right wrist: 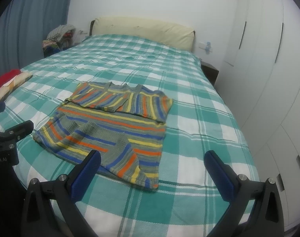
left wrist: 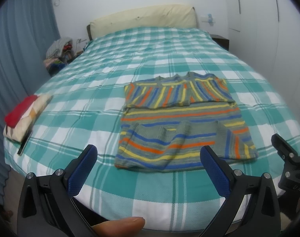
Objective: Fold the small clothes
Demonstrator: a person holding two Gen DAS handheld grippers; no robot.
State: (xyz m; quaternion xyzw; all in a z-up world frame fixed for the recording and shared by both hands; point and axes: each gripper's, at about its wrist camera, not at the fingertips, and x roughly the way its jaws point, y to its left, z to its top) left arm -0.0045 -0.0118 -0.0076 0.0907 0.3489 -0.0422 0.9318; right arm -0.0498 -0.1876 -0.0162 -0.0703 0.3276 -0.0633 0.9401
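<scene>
Thumb [left wrist: 118, 226] in L view only

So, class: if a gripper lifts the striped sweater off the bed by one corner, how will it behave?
The sweater is knitted with sleeves folded in, so it would likely droop and its folds would fall open. It lies flat on the bedspread, so it is probably soft and light. The knit looks textured, so likely not slippery. It cannot roll.
</scene>
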